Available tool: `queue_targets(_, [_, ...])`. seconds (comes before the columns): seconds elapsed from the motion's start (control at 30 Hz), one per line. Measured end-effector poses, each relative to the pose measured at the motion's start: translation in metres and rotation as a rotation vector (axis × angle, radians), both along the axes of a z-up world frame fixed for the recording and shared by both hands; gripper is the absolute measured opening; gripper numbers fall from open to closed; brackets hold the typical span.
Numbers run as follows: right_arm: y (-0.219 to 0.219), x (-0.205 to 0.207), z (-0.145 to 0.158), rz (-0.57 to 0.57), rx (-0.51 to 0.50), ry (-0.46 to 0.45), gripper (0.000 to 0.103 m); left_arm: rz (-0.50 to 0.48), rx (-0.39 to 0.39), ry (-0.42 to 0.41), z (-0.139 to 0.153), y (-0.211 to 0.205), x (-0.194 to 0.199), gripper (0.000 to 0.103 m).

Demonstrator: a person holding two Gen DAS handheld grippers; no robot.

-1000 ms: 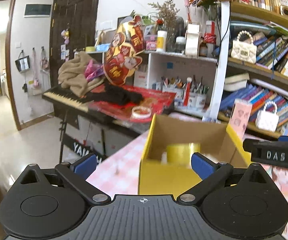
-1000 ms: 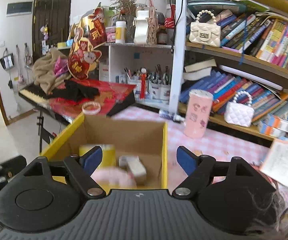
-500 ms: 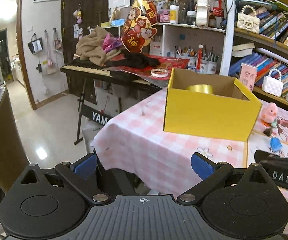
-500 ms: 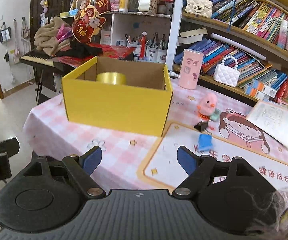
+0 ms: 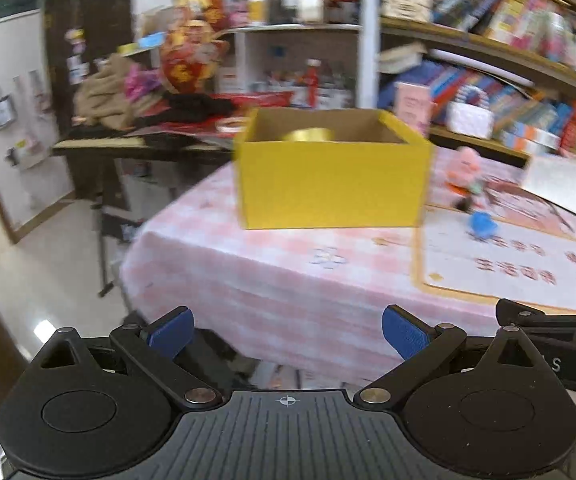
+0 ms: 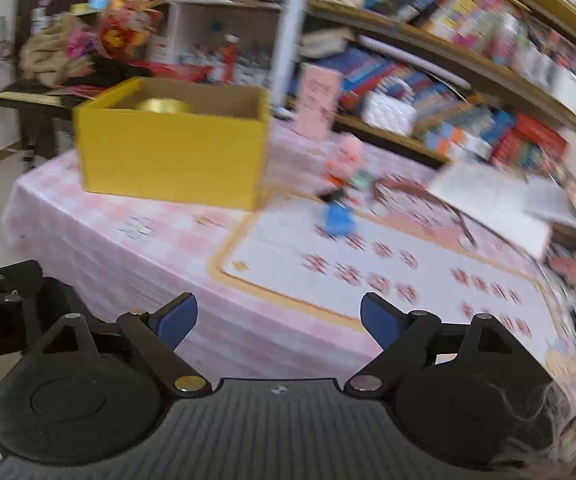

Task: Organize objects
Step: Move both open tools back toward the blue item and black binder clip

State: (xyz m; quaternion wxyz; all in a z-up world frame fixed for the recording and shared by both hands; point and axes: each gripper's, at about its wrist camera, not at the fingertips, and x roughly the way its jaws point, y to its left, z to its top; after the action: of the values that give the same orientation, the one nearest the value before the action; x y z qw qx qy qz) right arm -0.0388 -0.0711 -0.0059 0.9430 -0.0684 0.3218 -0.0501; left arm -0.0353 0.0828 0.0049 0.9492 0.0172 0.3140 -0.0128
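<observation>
A yellow cardboard box (image 5: 330, 184) stands on the pink checked table, also in the right wrist view (image 6: 168, 156). A gold tape roll (image 5: 308, 135) sits inside it (image 6: 162, 105). A pink doll (image 5: 466, 170) and a small blue object (image 5: 482, 225) lie right of the box; both show in the right wrist view, the doll (image 6: 346, 160) and the blue object (image 6: 338, 220). My left gripper (image 5: 286, 332) is open and empty, back from the table's near edge. My right gripper (image 6: 278, 320) is open and empty over the table's near edge. Both views are blurred.
A white printed mat (image 6: 388, 264) covers the table's right part. A pink cylinder (image 6: 316, 100) stands behind the box. Bookshelves (image 5: 508, 60) fill the back right. A keyboard with clothes (image 5: 128, 120) stands left of the table. Papers (image 6: 496, 200) lie at the right.
Both grippers have pulled back from above the box to the table's near edge and swung right. Both stay open and empty. The box has not moved.
</observation>
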Motion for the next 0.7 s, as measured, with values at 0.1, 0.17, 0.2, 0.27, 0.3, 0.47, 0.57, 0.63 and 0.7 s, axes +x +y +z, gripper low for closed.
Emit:
queue_targets(0.1, [-0.021, -0.004, -0.002, -0.103, 0.024, 0.021, 0.089, -0.081, 0.006, 0.005, -0.002, -0.018, 0.003, 0.102])
queue_targets(0.17, [-0.035, -0.008, -0.002, -0.173, 0.034, 0.03, 0.089, -0.135, 0.007, 0.009, -0.004, -0.029, 0.005, 0.102])
queue_targets(0.2, [-0.042, -0.01, -0.002, -0.203, 0.04, 0.034, 0.089, -0.161, 0.006, 0.011, -0.004, -0.035, 0.007, 0.102])
queue_targets(0.27, [-0.056, -0.014, -0.003, -0.264, 0.049, 0.044, 0.089, -0.203, 0.002, 0.015, -0.005, -0.046, 0.01, 0.102])
queue_targets(0.3, [-0.062, -0.015, -0.003, -0.293, 0.051, 0.048, 0.089, -0.222, -0.002, 0.018, -0.006, -0.051, 0.011, 0.102])
queue_targets(0.47, [-0.086, -0.023, -0.004, -0.398, 0.052, 0.062, 0.089, -0.303, -0.016, 0.029, -0.009, -0.075, 0.019, 0.102])
queue_targets(0.57, [-0.097, -0.02, -0.005, -0.428, 0.061, 0.069, 0.089, -0.332, -0.014, 0.031, -0.007, -0.084, 0.025, 0.102])
queue_targets(0.63, [-0.101, -0.016, -0.004, -0.435, 0.063, 0.068, 0.089, -0.342, -0.026, 0.029, -0.005, -0.086, 0.03, 0.102])
queue_targets(0.7, [-0.102, -0.01, -0.003, -0.428, 0.062, 0.064, 0.089, -0.342, -0.034, 0.036, -0.004, -0.088, 0.035, 0.102])
